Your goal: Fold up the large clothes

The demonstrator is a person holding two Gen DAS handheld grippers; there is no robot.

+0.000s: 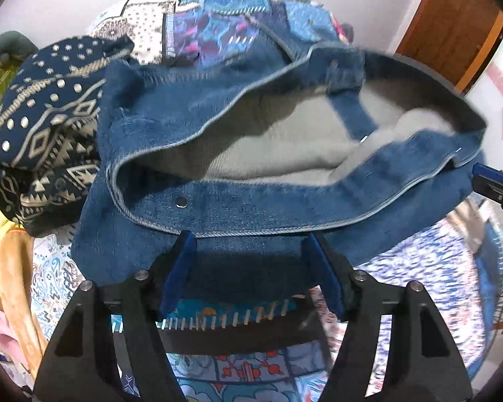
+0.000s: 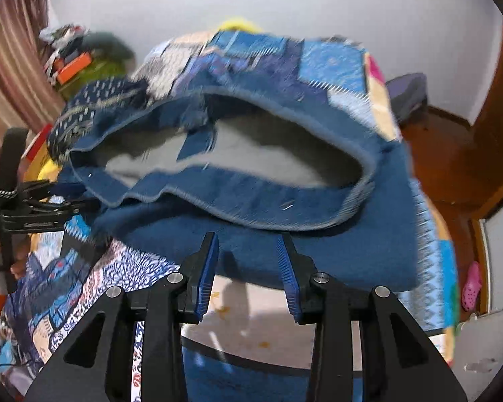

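A blue denim jacket with grey fleece lining lies on a patchwork quilt, its collar gaping open upward. In the left wrist view my left gripper hovers at the jacket's near hem, open, with nothing between its blue pads. The right gripper pokes in at that view's right edge, beside the jacket's corner. In the right wrist view the jacket fills the middle. My right gripper stands open over the near hem, pads clear of cloth. The left gripper shows at the left by the jacket's corner.
A navy garment with white patterns is heaped to the left of the jacket. The quilt ends on the right at a wooden floor with a pink shoe. A wooden door and a striped curtain flank the bed.
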